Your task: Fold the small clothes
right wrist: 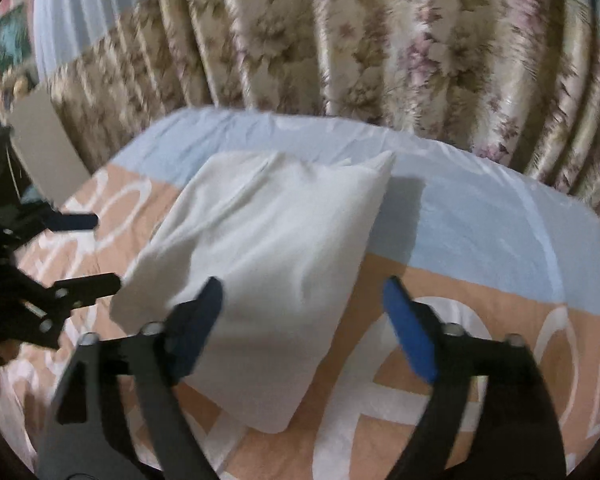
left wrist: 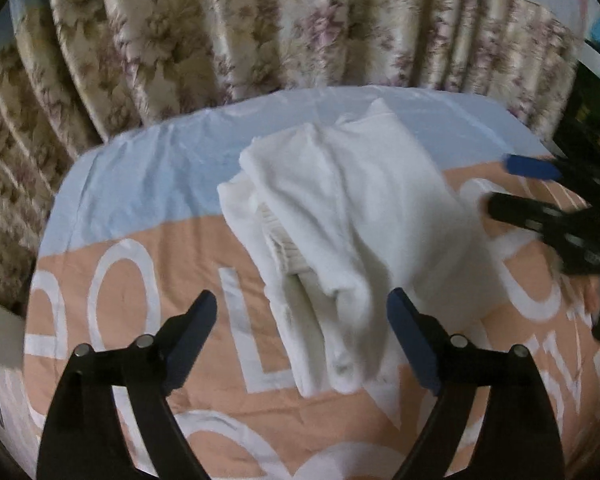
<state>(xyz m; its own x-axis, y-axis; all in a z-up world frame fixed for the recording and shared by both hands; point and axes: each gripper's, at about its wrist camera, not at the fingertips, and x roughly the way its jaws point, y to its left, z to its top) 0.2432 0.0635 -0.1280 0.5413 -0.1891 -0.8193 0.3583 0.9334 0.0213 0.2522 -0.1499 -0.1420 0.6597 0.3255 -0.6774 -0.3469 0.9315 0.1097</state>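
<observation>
Left gripper (left wrist: pixel 302 304) hangs over the bed with its jaws spread wide, nothing between the blue pads. Just ahead lies the white garment (left wrist: pixel 340 216), folded into a thick bundle on the peach and pale-blue bedsheet (left wrist: pixel 140 184) with big white letters. Off at the right edge the right gripper (left wrist: pixel 496 186) comes in, blurred but seemingly parted, tips close beside the cloth. Floral curtain (left wrist: pixel 260 28) hangs behind.
</observation>
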